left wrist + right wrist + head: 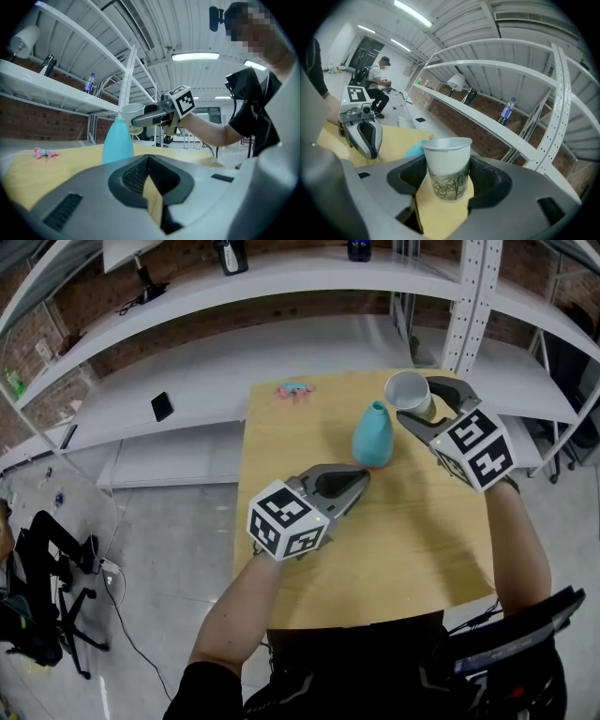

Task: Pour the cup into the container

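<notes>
It looked like a lab or workshop. White metal shelving (281,277) ran along a bare brick wall (28,124), strip lights (194,56) hung under an exposed ceiling, and a plain wooden desk (394,549) stood on a grey concrete floor (159,549).

The cup (407,390) sits right of the container (373,435), left tool (362,479) before it.

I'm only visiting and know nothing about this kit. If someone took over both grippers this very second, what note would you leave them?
Left gripper: shut, empty, low over the table, pointing at the teal container.
Right gripper: shut on the paper cup, held upright beside and just above the container's narrow mouth.
Done: cup is up at the container.
Left: tip it over the mouth, probably slowly, since the opening is small. Whether the cup holds anything cannot be seen.
</notes>
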